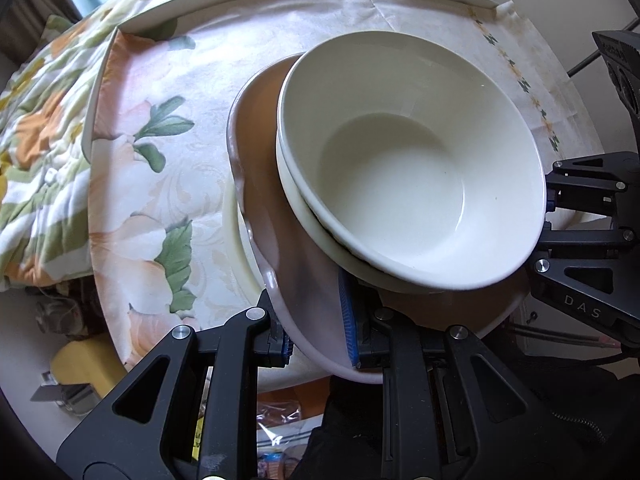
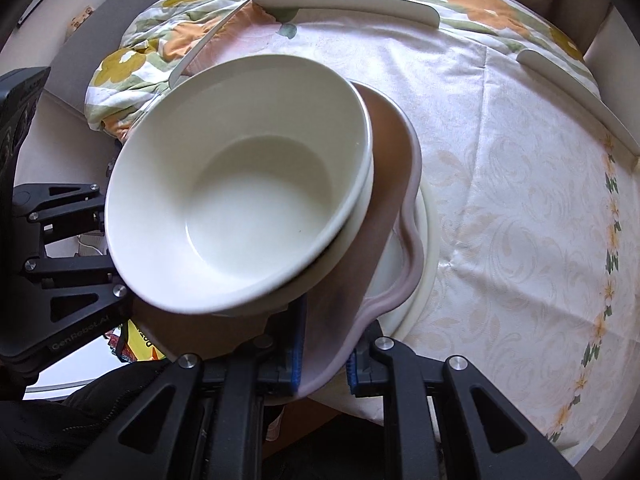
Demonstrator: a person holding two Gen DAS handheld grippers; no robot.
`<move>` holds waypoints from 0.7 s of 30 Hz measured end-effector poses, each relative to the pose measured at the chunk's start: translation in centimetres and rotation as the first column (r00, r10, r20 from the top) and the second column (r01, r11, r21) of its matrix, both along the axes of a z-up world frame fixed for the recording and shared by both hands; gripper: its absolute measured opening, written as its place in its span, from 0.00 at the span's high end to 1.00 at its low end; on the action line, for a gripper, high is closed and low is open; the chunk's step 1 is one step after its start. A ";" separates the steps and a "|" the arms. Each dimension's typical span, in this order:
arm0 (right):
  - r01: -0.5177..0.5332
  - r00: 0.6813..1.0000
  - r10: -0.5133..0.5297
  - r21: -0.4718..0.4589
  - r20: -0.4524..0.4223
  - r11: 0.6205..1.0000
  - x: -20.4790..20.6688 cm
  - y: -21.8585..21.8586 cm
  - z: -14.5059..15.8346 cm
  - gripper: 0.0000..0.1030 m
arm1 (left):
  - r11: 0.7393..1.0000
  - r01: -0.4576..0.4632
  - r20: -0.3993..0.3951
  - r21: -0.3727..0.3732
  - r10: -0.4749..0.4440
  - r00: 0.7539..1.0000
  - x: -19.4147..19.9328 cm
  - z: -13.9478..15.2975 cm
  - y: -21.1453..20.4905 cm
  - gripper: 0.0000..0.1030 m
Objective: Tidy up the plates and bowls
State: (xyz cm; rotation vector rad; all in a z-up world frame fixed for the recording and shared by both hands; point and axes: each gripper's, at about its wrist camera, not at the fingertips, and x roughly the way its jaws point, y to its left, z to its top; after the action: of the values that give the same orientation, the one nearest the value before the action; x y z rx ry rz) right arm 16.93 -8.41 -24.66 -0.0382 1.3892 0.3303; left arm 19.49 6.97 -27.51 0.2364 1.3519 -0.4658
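Left wrist view shows the left gripper (image 1: 316,344) and right gripper (image 2: 322,364) each clenched on opposite rims of the pink plate (image 1: 296,300) carrying stacked white bowls (image 1: 408,184), hovering over the floral tablecloth (image 1: 160,160); glazed, breakable, likely heavy.

White-rimmed tray (image 1: 90,120) (cloth-lined), cream plate (image 2: 428,264) on floral cloth (image 2: 520,184)
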 end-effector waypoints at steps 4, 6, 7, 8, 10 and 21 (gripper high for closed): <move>0.000 1.000 0.001 -0.020 0.012 1.000 -0.2 0.0 0.0 0.85 | 1.000 0.011 0.004 0.002 -0.011 1.000 0.0 -0.2 0.0 0.84; 0.003 1.000 -0.003 -0.020 0.014 1.000 -0.2 -0.1 0.0 0.85 | 1.000 0.013 0.008 0.016 -0.013 1.000 0.1 -0.1 -0.1 0.84; 0.006 1.000 -0.006 -0.018 0.014 1.000 -0.3 -0.1 0.0 0.85 | 1.000 0.013 0.006 0.026 -0.013 1.000 0.1 -0.1 -0.2 0.84; 0.010 1.000 -0.010 -0.016 0.012 1.000 -0.3 -0.1 0.0 0.85 | 0.999 0.015 0.006 0.034 -0.015 1.000 0.1 -0.1 -0.3 0.84; 0.013 1.000 -0.013 -0.019 0.012 1.000 -0.3 -0.3 0.0 0.85 | 0.998 0.021 0.009 0.057 -0.021 1.000 0.2 0.0 -0.6 0.83; 0.032 1.000 -0.031 -0.033 0.002 0.999 0.0 -0.2 0.2 0.85 | 0.989 0.040 0.030 0.141 -0.045 0.999 0.5 0.9 -1.2 0.83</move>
State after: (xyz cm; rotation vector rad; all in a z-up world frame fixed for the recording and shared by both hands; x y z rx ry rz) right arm 16.90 -8.65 -24.47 -0.0439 1.3920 0.2810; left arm 19.94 5.74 -26.60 0.3880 1.3503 -0.4014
